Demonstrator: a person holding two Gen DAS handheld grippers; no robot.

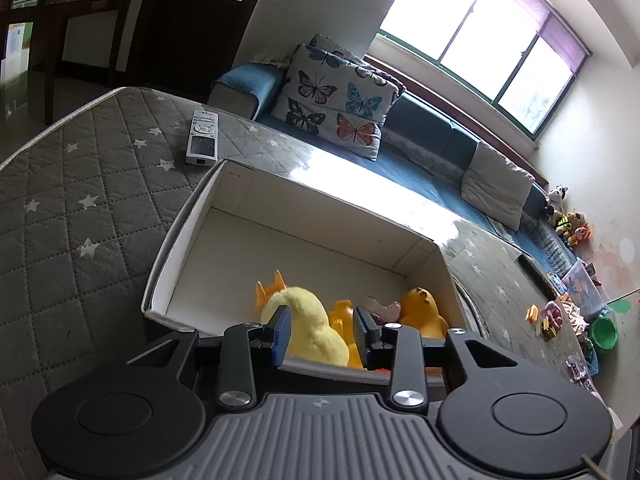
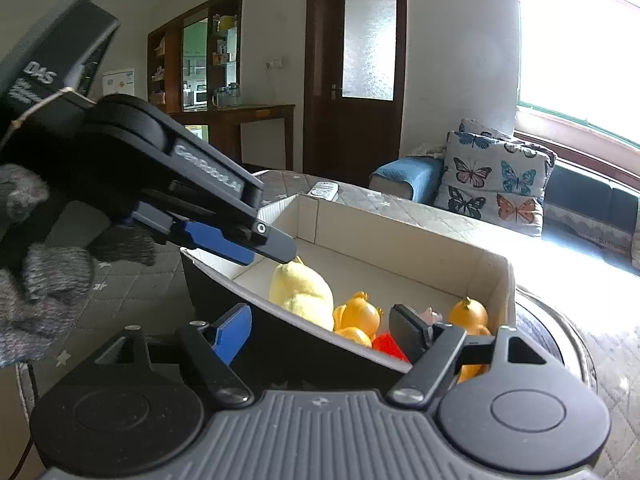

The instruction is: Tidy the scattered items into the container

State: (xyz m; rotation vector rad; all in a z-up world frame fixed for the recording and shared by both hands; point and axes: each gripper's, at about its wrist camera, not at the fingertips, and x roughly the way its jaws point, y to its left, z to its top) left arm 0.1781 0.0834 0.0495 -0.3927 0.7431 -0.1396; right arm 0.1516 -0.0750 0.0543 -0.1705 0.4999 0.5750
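Note:
A white cardboard box point(image 1: 240, 208) stands on the grey quilted table; it also shows in the right wrist view point(image 2: 400, 236). In it lie a yellow plush toy point(image 1: 308, 320), several orange rubber toys point(image 1: 424, 312) and a pink item point(image 1: 384, 306). My left gripper point(image 1: 322, 332) is open above the box's near edge, its fingers either side of the plush and apart from it. In the right wrist view the plush point(image 2: 302, 292) lies under the left gripper point(image 2: 280, 248). My right gripper point(image 2: 320, 328) is open and empty, straddling the box's near wall.
A white remote point(image 1: 202, 136) lies on the table behind the box. A blue sofa with a butterfly cushion point(image 1: 336, 104) runs along the window. Small toys point(image 1: 552, 316) and a green bowl point(image 1: 604, 332) are scattered at the far right.

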